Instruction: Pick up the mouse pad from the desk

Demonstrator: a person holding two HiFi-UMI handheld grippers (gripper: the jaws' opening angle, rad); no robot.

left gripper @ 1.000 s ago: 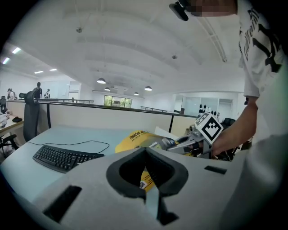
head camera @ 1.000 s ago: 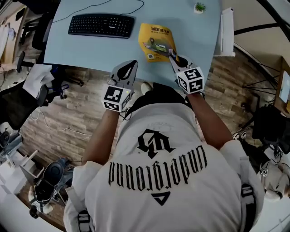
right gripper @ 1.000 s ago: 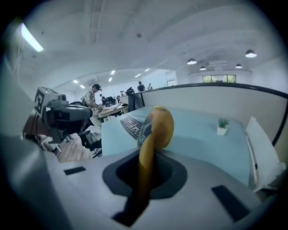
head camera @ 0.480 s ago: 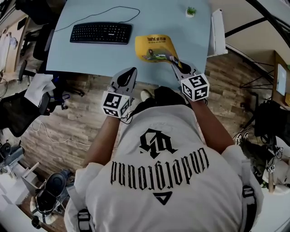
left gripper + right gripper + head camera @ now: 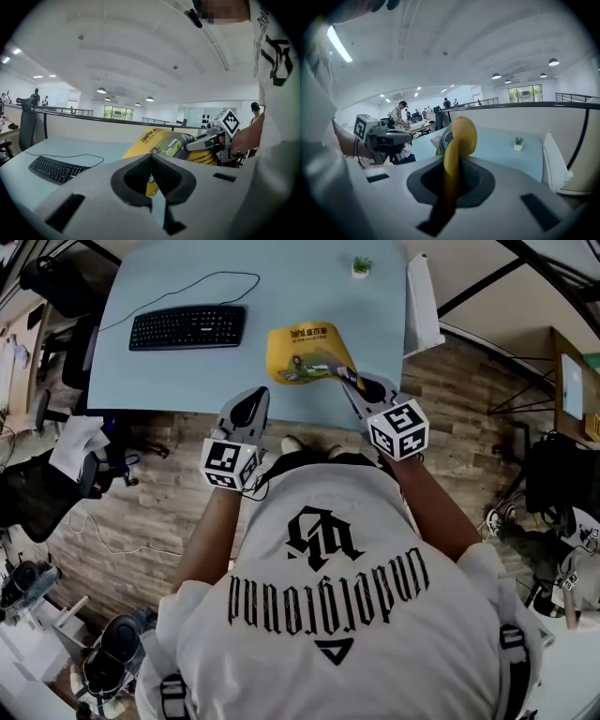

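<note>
Yellow and printed on its upper face, the mouse pad (image 5: 298, 352) hangs bowed over the near edge of the desk (image 5: 169, 371). The right gripper (image 5: 349, 381) pinches it at its near right corner. That gripper's jaws are all but closed, with only the thin sheet between them. In its own view the pad (image 5: 459, 136) runs up out of the jaws and curls over at the top. From the left gripper view the pad (image 5: 161, 140) looks raised off the desktop, though I cannot tell whether its far edge is fully clear.

The step in hand is, I judge, the lift itself. A limp sheet held by one corner will droop and swing. The pinch should stay firm and the rise be steady and straight up until the sagging far edge is clear. Tilting the wrist would only drag that edge across the surface.

The left gripper (image 5: 253, 397) sits to the left of the pad at the desk's near edge, jaws together on nothing. It could steady the free left side if the sheet flaps.

Counted: one mouse pad and two grippers. One keyboard (image 5: 187, 326) lies far left with its cable, and one small plant (image 5: 361, 266) stands at the far edge. All rest on a single desk.
</note>
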